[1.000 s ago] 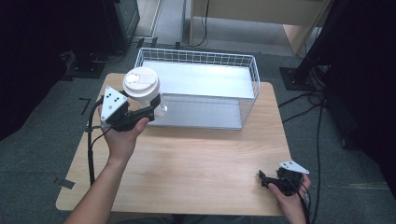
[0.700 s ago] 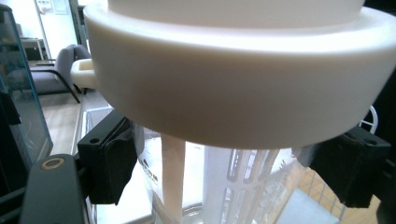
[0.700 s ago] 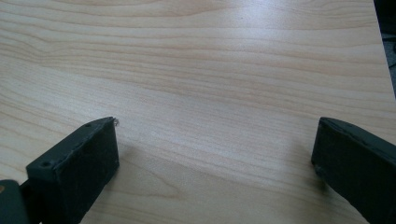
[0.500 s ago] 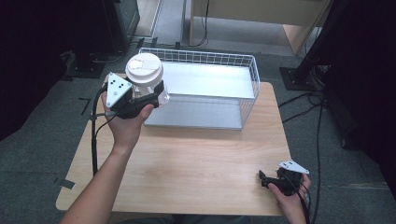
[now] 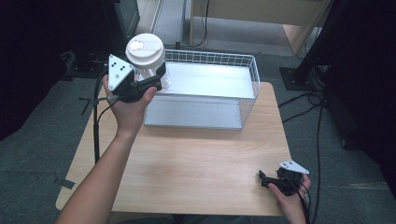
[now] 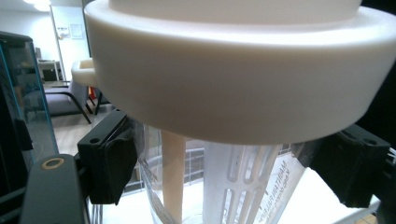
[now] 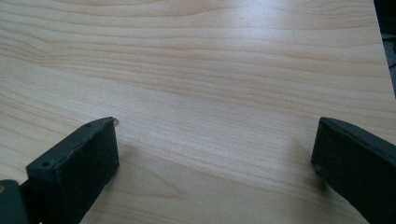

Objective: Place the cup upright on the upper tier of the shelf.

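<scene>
A clear plastic cup (image 5: 148, 65) with a white lid (image 5: 145, 48) is held in the air above the left end of the wire basket (image 5: 243, 88). My left gripper (image 5: 150, 79) is shut on the cup below the lid. In the left gripper view the white lid (image 6: 233, 70) looms close, and the black pads (image 6: 112, 163) press on the clear cup wall (image 6: 243, 186) from both sides. My right gripper (image 5: 262, 179) rests near the table's front right corner, its jaws wide apart over bare wood (image 7: 210, 93).
The white wire basket has a pale flat bottom (image 5: 205, 81) and sits at the back of the wooden table (image 5: 196, 158). Cables (image 5: 95, 121) trail from the left gripper off the table's left side. Dark furniture stands around the table.
My left gripper has lifted the cup up and toward the far left corner of the basket. The right gripper has stayed still.
</scene>
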Available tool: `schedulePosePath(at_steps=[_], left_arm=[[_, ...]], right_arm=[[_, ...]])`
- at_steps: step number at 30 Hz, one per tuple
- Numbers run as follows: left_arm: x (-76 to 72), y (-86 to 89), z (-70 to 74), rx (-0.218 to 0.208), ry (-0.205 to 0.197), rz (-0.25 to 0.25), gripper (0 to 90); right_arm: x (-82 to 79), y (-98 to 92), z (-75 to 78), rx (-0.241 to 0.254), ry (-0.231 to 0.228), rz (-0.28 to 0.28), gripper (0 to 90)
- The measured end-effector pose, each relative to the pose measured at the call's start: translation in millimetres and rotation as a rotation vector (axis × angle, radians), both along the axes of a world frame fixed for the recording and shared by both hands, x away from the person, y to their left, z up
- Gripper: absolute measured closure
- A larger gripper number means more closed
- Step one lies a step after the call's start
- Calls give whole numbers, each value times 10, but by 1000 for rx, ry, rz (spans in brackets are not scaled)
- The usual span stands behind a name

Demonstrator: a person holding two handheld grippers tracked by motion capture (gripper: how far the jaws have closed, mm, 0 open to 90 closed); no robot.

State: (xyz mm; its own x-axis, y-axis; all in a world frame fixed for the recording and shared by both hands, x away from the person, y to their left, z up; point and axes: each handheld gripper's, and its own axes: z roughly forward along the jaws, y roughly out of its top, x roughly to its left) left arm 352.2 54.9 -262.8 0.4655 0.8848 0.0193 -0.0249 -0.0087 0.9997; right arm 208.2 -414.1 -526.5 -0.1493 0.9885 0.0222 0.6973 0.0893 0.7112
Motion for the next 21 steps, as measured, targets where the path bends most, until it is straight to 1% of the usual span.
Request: schedulePosePath(at_steps=[2,3,5,10,11,13,16,18,20,21], left_arm=[[19,-9,14,2,-2,1,169],[64,-27,36,9,-6,7,169],[90,-38,45,10,-7,7,169],[249,-115,63,13,-1,19,169],[304,-152,58,16,2,18,169],[366,-199,42,22,4,21,169],[463,-263,-4,26,15,18,168],[524,-291,-43,27,31,18,168],[586,-308,-84,11,52,11,168],[615,-314,-105,12,61,14,168]], right_arm=[[0,0,0,0,-1,0,5],[0,0,0,0,-1,0,5],[0,0,0,0,0,0,5],[0,1,0,1,0,-1,5],[0,1,0,0,0,-1,5],[0,2,0,1,0,-2,5],[0,1,0,1,0,-1,5],[0,2,0,2,0,-2,5],[0,2,0,2,0,-2,5],[0,2,0,1,0,-2,5]])
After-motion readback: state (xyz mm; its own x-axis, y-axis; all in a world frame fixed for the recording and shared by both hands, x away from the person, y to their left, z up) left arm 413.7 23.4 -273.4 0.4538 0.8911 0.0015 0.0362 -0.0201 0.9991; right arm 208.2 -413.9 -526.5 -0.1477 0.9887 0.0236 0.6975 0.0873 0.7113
